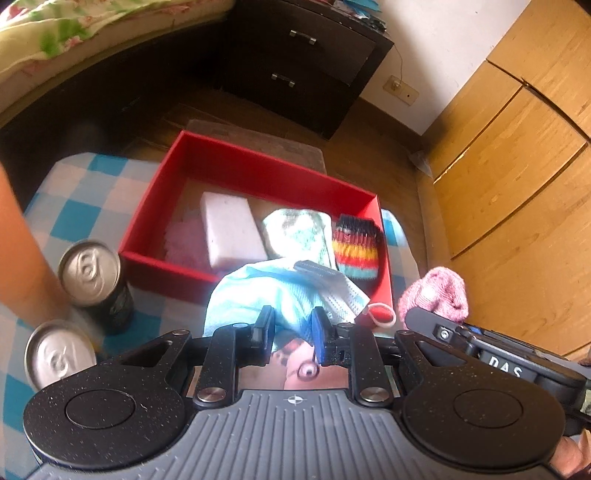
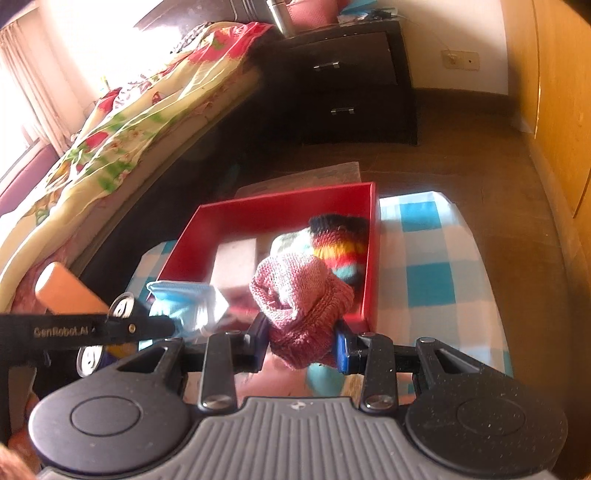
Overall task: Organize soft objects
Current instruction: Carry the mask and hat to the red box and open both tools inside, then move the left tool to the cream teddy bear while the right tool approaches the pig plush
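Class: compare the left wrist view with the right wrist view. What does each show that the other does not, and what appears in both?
Only the left wrist view: the pink fluffy item in the red box.

Only the right wrist view: the window and the metal flask on the nightstand.

Both: the box, white block, striped knit, blue mask in the left gripper, pink knit in the right gripper, and cans.

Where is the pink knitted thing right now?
The pink knitted piece is pinched in the right gripper, held up at the near edge of the red box. In the left wrist view it shows at the right, beside the box's near right corner.
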